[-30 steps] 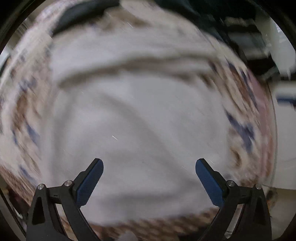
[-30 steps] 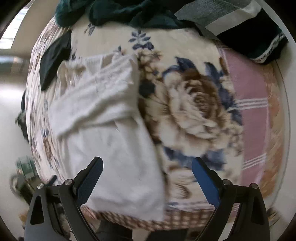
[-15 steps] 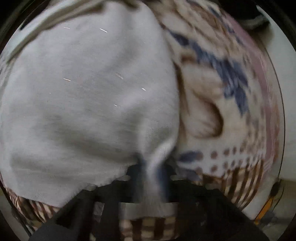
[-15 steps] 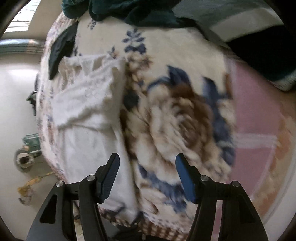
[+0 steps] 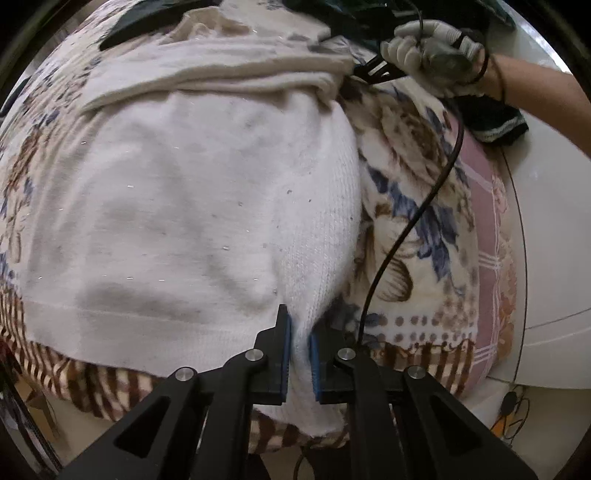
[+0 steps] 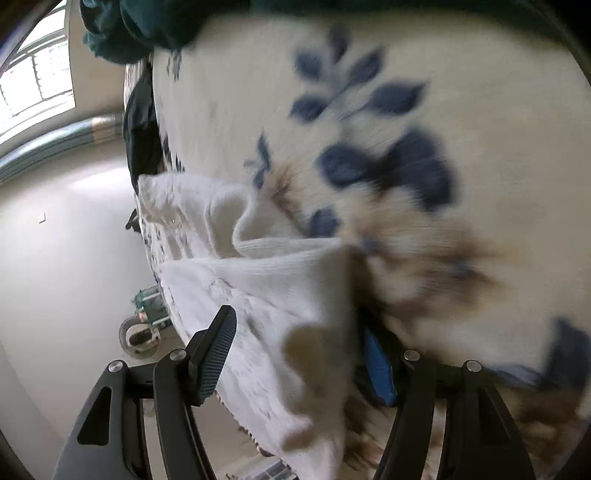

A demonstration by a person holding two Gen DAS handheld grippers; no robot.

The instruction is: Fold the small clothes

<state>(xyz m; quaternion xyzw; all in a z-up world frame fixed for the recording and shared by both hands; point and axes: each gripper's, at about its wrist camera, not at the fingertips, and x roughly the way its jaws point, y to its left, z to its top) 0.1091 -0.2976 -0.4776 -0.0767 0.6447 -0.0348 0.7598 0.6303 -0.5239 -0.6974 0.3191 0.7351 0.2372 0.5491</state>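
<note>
A white knit sweater (image 5: 192, 206) lies spread on a floral blanket (image 5: 417, 206). My left gripper (image 5: 298, 354) is shut on the sweater's near right bottom corner. My right gripper (image 6: 295, 354) is open around the sweater's far right edge (image 6: 280, 295), with cloth lying between the fingers. It also shows in the left wrist view (image 5: 373, 72), held by a gloved hand (image 5: 432, 48) at the sweater's upper right corner. The right wrist view is blurred.
Dark green clothes (image 6: 129, 29) and a black garment (image 5: 491, 122) lie at the blanket's far side. A black cable (image 5: 413, 221) runs across the blanket. The blanket's left edge drops to the floor (image 6: 74, 240), where a small wheeled object (image 6: 142, 325) stands.
My left gripper closed on the sweater's near corner. My right gripper moved forward to the sweater's far right edge and now straddles the cloth.
</note>
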